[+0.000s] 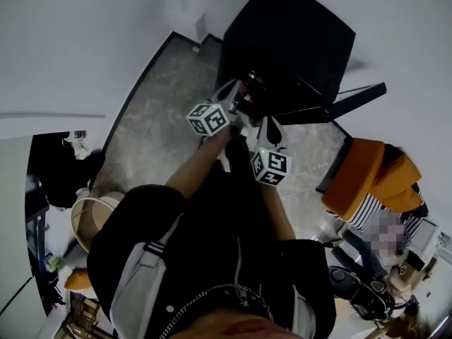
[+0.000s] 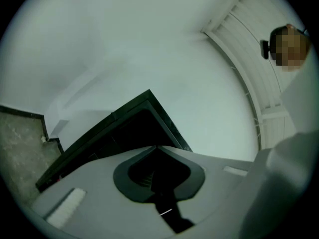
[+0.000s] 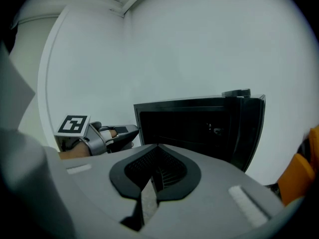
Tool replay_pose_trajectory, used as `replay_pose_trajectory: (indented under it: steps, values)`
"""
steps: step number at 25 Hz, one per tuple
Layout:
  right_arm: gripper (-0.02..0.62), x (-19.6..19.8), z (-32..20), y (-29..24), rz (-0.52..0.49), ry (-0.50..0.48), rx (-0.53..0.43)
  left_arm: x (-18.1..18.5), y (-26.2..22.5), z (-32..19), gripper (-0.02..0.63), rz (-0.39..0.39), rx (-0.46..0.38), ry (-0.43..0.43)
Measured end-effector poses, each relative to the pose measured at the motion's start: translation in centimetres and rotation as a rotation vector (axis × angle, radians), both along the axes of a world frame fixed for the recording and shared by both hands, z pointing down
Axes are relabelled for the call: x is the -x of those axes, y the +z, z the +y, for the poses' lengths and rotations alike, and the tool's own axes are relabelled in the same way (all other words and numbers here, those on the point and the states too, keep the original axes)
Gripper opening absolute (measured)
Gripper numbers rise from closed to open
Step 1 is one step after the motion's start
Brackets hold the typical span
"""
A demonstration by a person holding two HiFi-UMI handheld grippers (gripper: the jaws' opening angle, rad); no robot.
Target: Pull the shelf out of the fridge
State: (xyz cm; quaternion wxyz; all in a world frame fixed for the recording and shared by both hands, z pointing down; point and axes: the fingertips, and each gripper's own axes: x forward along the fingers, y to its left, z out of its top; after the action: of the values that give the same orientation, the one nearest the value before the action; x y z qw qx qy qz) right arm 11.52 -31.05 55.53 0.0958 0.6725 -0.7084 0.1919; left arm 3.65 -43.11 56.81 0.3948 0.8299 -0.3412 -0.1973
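Closest to the head camera is the person's black jacket (image 1: pixel 212 260), and both bare forearms reach out from it toward a small black box-shaped fridge (image 1: pixel 289 41) that stands on the grey speckled floor (image 1: pixel 159 111), against the white wall. The fridge door (image 1: pixel 353 97) is swung open to the right side. The inside of the fridge is very dark in all views, so the shelf cannot be made out there.

The left gripper (image 2: pixel 157 147) has its two grey jaws pressed together, tip against tip, and nothing is between them. It looks at the upper corner of the fridge in a tilted way. In the right gripper view its front end lies just beside the left edge of the fridge opening; whether it touches this edge is not clear.

The right gripper (image 3: pixel 158 146) also has its jaws pressed together and holds nothing. It points at the open front of the fridge from a little way back.

An orange padded seat (image 1: pixel 367 175) stands to the right of the fridge door.
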Motion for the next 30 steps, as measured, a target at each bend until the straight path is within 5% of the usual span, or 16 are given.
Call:
replay_pose_trajectory:
  steps: [9, 16, 30]
  values:
    - [0.002, -1.6, -1.2, -0.4, 0.032, -0.027, 0.005, -1.1, 2.7, -4.9, 0.083, 0.247, 0.148, -0.102]
    - [0.002, -3.2, -1.7, 0.0, 0.039, -0.024, 0.026, -2.5, 5.7, -8.1, 0.138, 0.295, 0.216, -0.138]
    - [0.002, -5.2, -1.2, 1.0, 0.05, -0.002, 0.068, -4.5, 10.1, -13.1, 0.142, 0.337, 0.329, -0.191]
